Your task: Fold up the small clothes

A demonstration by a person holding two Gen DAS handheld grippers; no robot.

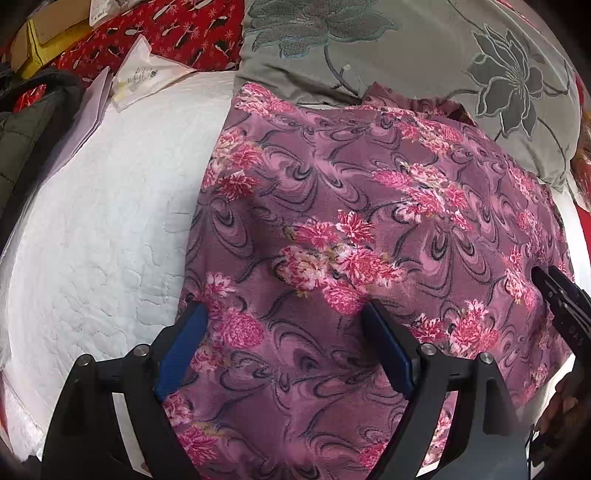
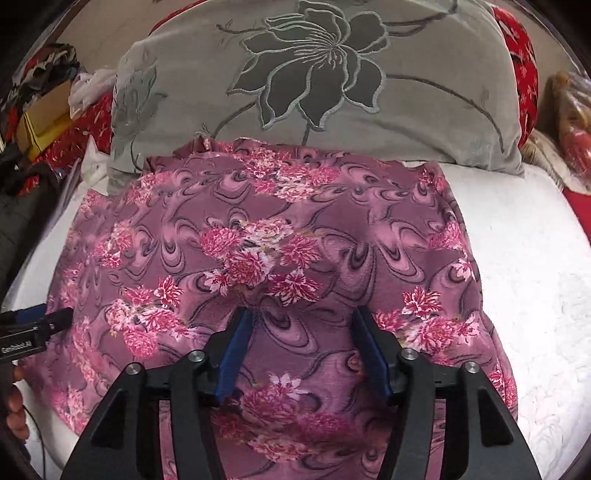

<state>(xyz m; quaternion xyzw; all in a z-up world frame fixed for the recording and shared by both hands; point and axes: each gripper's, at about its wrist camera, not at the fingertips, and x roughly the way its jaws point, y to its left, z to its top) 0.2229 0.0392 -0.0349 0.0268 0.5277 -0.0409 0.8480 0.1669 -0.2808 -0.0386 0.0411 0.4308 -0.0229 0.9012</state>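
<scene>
A purple garment (image 1: pixel 369 221) with pink flower print lies spread flat on the white quilted bed (image 1: pixel 110 221). My left gripper (image 1: pixel 282 308) hangs over its near left part, blue pads wide apart, nothing pinched; the left finger is at the garment's left edge. My right gripper (image 1: pixel 545 274) shows at that view's right edge, over the garment's right side. In the right wrist view the garment (image 2: pixel 295 229) fills the middle, and my right gripper (image 2: pixel 302 315) stands open just above it with cloth lying below the pads. The left gripper (image 2: pixel 61 317) pokes in from the left there.
A grey pillow (image 2: pixel 332 92) with an embroidered flower lies behind the garment and touches its far edge. Red patterned cloth (image 1: pixel 177 33), cardboard boxes (image 1: pixel 40 40), a plastic packet (image 1: pixel 147 74) and a dark jacket (image 1: pixel 26 129) crowd the far left. White quilt (image 2: pixel 524 258) shows to the right.
</scene>
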